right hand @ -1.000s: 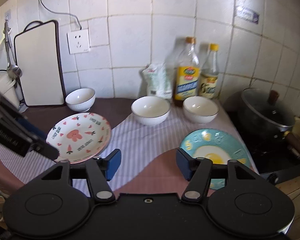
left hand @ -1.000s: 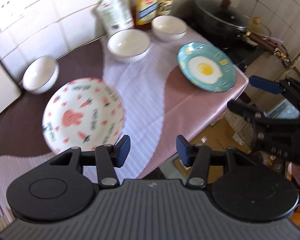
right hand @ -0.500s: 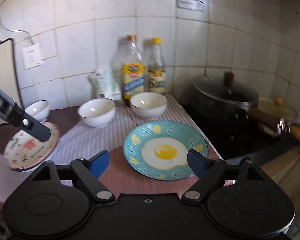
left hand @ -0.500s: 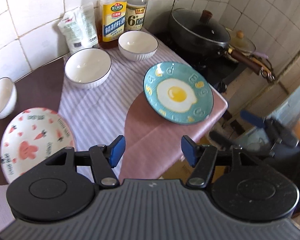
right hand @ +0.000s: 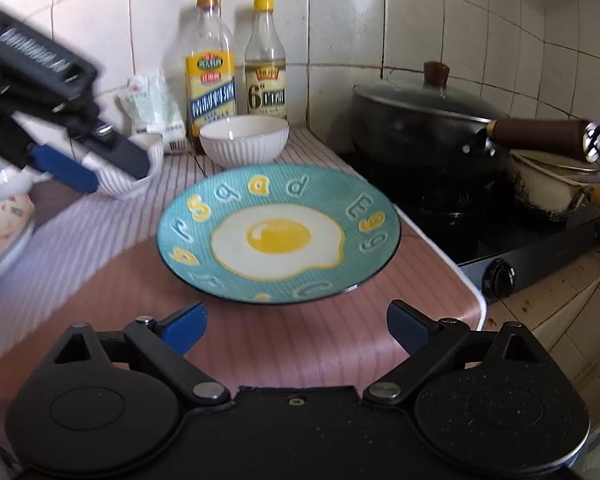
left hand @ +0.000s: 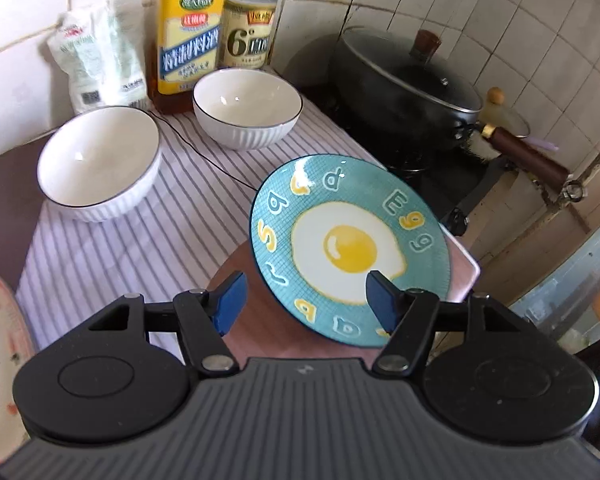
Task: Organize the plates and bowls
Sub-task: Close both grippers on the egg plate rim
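Currently both grippers' jaws, just widened and empty, near the round teal fried-egg ceramic plate [right hand: 278, 234]; a clumsy pinch could push it off the tabletop [right hand: 100, 280].

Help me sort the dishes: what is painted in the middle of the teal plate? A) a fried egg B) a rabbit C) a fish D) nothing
A: the teal plate shows a white fried egg with a yellow yolk at its centre, ringed by letters.
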### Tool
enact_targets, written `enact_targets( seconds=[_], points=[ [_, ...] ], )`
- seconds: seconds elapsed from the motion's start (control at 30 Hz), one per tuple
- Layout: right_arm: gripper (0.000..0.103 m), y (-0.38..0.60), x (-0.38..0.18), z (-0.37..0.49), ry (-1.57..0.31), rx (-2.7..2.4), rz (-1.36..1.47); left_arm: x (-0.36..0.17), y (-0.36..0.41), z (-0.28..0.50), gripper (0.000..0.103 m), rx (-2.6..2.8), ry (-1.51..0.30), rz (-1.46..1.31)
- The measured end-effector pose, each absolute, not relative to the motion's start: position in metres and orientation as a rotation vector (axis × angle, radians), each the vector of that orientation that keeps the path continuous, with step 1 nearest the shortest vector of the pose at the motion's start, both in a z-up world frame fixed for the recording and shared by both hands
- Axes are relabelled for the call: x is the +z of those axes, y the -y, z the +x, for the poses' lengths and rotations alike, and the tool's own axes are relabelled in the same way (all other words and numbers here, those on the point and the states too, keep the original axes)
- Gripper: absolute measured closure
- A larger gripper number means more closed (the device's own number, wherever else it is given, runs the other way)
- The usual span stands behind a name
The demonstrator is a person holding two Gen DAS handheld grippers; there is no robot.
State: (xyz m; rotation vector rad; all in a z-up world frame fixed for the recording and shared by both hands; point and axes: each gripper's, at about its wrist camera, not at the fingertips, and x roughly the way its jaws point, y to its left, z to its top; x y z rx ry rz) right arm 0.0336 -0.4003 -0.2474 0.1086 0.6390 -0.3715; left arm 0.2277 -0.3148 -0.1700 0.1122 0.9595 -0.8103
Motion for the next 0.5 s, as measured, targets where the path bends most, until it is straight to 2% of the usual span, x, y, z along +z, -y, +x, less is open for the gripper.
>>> enact_targets(
  seconds=[0.27, 0.37, 0.4, 0.43, 0.5],
  points=[
    [0.000, 0.409, -0.272, 0.045, -0.557, -0.362, 0.090, -0.215, 0.341, 0.247, 0.036, -0.770, -1.039, 0.111],
    [0.000, 0.415, -0.276, 0.048, -0.530, -0.335, 0.102, -0.225, 0.344, 0.258, 0.041, -0.766, -1.080, 0.039],
    [0.000, 0.415, -0.277, 0.048, -0.520, -0.320, 0.092, -0.224, 0.345, 0.259, 0.048, -0.775, -1.087, 0.031],
    [0.000, 0.415, -0.278, 0.048, -0.511, -0.310, 0.089, -0.224, 0.347, 0.261, 0.049, -0.783, -1.104, 0.035],
    [0.000, 0.417, -0.279, 0.050, -0.503, -0.298, 0.093, -0.225, 0.348, 0.263, 0.059, -0.764, -1.108, 0.047]
  ],
)
